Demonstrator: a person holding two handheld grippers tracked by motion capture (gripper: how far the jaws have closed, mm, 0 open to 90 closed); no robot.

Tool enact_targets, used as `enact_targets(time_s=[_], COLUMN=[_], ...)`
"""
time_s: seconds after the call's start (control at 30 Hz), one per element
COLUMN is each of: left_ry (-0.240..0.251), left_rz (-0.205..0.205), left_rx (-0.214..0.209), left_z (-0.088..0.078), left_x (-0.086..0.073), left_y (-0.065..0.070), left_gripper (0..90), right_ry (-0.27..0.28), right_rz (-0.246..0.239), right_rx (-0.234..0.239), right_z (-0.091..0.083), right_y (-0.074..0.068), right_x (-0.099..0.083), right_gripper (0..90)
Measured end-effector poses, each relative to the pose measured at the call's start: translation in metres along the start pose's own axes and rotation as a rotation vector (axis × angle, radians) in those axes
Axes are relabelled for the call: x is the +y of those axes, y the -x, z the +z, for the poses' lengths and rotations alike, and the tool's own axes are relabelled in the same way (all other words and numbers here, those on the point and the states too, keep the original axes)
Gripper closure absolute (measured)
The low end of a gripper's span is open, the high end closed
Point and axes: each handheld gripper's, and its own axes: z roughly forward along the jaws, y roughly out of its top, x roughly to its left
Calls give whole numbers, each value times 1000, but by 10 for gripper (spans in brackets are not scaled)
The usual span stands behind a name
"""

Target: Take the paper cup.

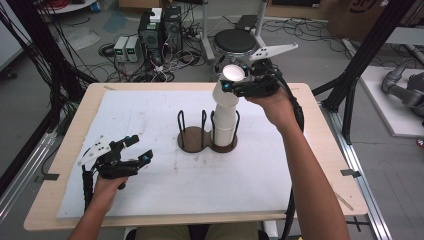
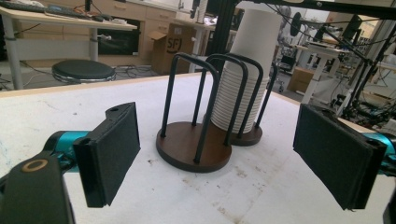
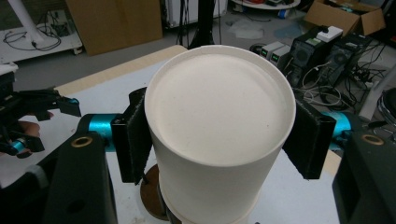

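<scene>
Right claw (image 1: 239,83) gripping top white cup (image 1: 227,95), tilted, jaws pressing its sides, lifting off cup stack (image 1: 225,127). Stack sitting in right bay of dark two-ring holder (image 1: 206,138) at desk (image 1: 150,120) centre; left bay vacant. Left claw (image 1: 136,148) hovering near desk's front-left, jaws gaping wide, gripping nothing.

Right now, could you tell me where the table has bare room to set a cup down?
The white mat is bare between the cup holder and the near edge, also left of the holder toward the far-left corner. It is crowded at the cup stack, where the right hand-held gripper clasps the top cup.
</scene>
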Motion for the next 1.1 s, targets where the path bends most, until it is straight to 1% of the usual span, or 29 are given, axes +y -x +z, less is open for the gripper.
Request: enact_targets(time_s=[0.03,0.07,0.1,0.13,0.33,0.37,0.4,0.43,0.47,0.6,0.77,0.8,0.87,0.93,0.97,1.03,1.1], left_ry=[1,2,6,6,5,5,4,5,7,4,7,11,17,22,21,24,23], left_rz=[1,-4,-5,-5,-2,-2,-1,-2,-4,-4,-2,-4,-1,1,9,12,17], left_rx=[-1,-1,-3,-3,-11,-10,-11,-14,-19,-26,-28,-30,-32,-34,-36,-41,-52], left_z=[0,0,1,1,2,2,2,2,2,3,3,3,4,4,4,5,6], left_x=[0,0,0,0,0,0,0,0,0,0,0,0,0,0,1,1,1], left_y=[0,1,2,2,3,3,4,4,4,5,6,7,8,9,9,11,12], left_gripper=[144,144,144,144,144,144,144,144,144,144,144,143,143,143,143,143,143], right_ry=[13,13,19,19,39,40,40,43,43,37,43,44,37,25,21,18,8], right_rz=[-2,-2,2,2,4,4,4,-1,-1,-7,-5,1,2,4,12,21,28], right_rx=[-5,-5,-8,-8,-17,-13,-13,-11,-11,-12,-5,-1,1,1,3,9,16], right_z=[-5,-5,-11,-11,-29,-35,-35,-40,-40,-50,-63,-66,-69,-71,-71,-70,-69], right_y=[-1,-1,-3,-3,-4,-6,-6,-8,-8,-12,-15,-16,-17,-18,-18,-18,-18], right_x=[1,1,0,0,-1,-2,-2,-4,-4,-10,-23,-27,-35,-44,-49,-60,-70], right_gripper=[335,335,335,335,335,335,335,335,335,335,335,335,335,335,335,335,334])
